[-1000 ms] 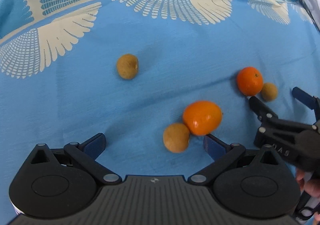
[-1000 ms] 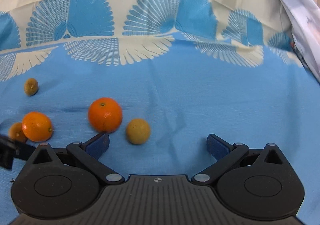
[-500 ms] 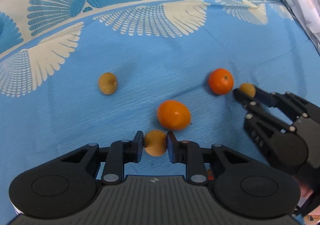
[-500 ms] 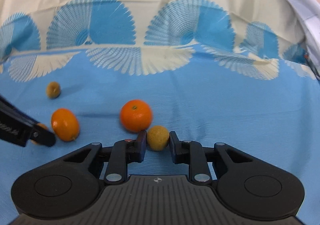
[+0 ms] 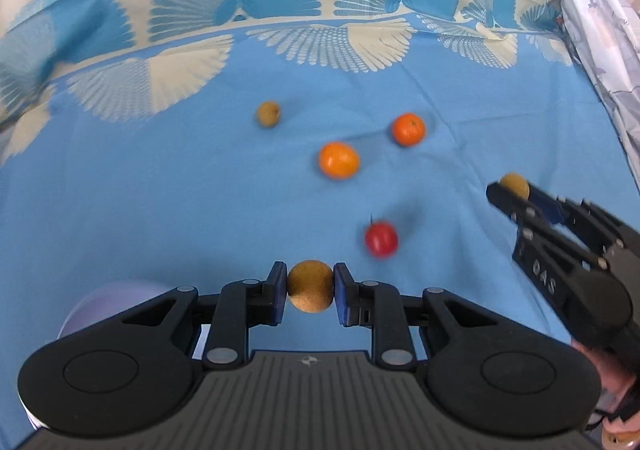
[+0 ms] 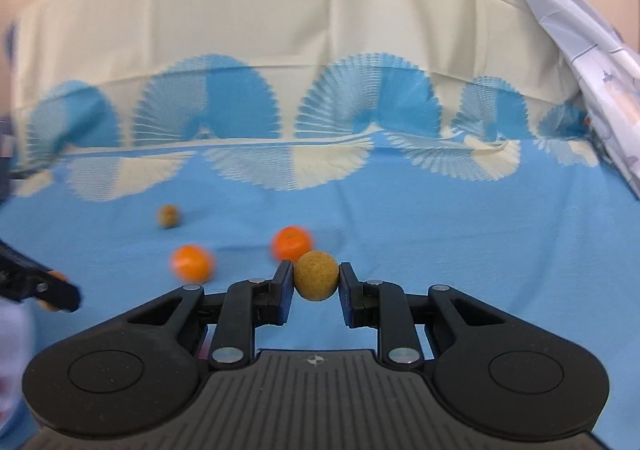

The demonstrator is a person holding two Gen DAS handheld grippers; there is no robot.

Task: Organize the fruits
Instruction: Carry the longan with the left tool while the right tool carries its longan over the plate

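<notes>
My left gripper (image 5: 310, 287) is shut on a small brown round fruit (image 5: 310, 282), held above the blue cloth. In the right wrist view my right gripper (image 6: 316, 282) is likewise shut on another brown round fruit (image 6: 316, 276); the left wrist view shows that right gripper (image 5: 514, 192) at the right with its fruit (image 5: 515, 184). On the cloth lie two oranges (image 5: 338, 159) (image 5: 408, 129), a third brown fruit (image 5: 268, 113) and a small red fruit (image 5: 381, 238). The right wrist view shows the oranges (image 6: 191, 263) (image 6: 291, 241) and brown fruit (image 6: 168, 216) blurred.
A pale lilac round container (image 5: 100, 306) shows at the lower left behind my left gripper. A white patterned cloth (image 5: 600, 30) hangs along the right edge. The blue and cream tablecloth (image 5: 160, 178) covers the whole surface. A hand (image 5: 612, 382) holds the right gripper.
Both grippers went from open to shut on a brown fruit each, then lifted them off the cloth. More of the table, the red fruit and the lilac container have come into view.
</notes>
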